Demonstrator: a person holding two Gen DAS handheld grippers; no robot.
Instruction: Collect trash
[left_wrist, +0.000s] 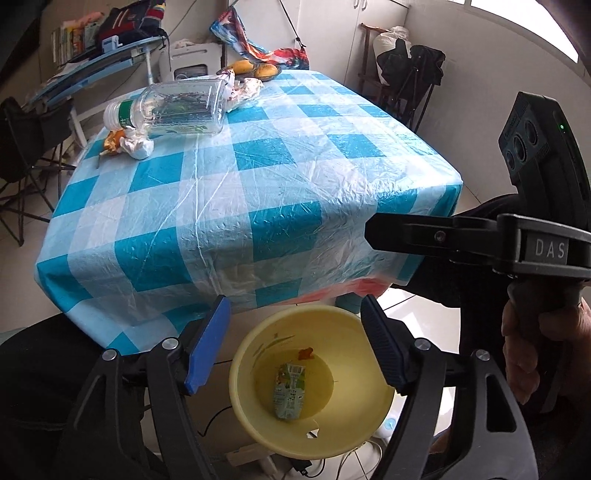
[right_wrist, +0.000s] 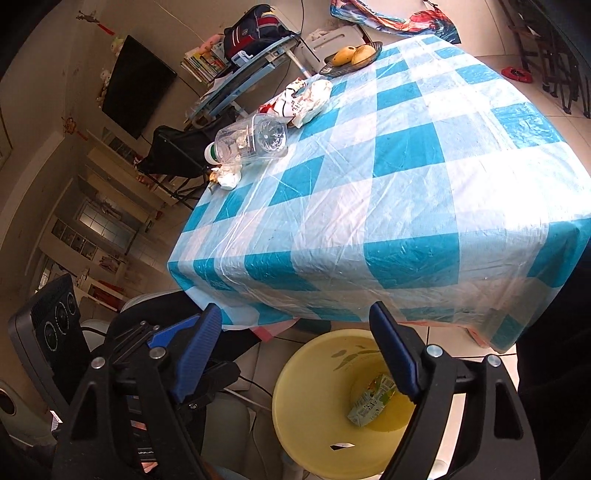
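A yellow bucket (left_wrist: 255, 417) stands on the floor below the table's near edge, with a crushed green drink carton (left_wrist: 289, 390) and an orange scrap (left_wrist: 306, 353) inside. My left gripper (left_wrist: 291, 343) is open and empty above it. My right gripper (right_wrist: 299, 350) is open and empty over the same bucket (right_wrist: 310, 398) and carton (right_wrist: 371, 400). On the table's far left lie a clear plastic bottle (left_wrist: 173, 107), a crumpled white tissue (left_wrist: 138, 146), orange peel (left_wrist: 112, 142) and crumpled wrappers (left_wrist: 243, 90). The bottle (right_wrist: 255, 142), tissue (right_wrist: 229, 177) and wrappers (right_wrist: 306, 98) also show in the right wrist view.
The table has a blue-and-white checked plastic cloth (left_wrist: 258, 184). A fruit plate with mangoes (left_wrist: 255, 69) sits at its far edge. A folding chair (left_wrist: 22, 147) and glass desk (left_wrist: 92, 70) stand left. Cables (left_wrist: 303, 465) lie on the floor near the bucket.
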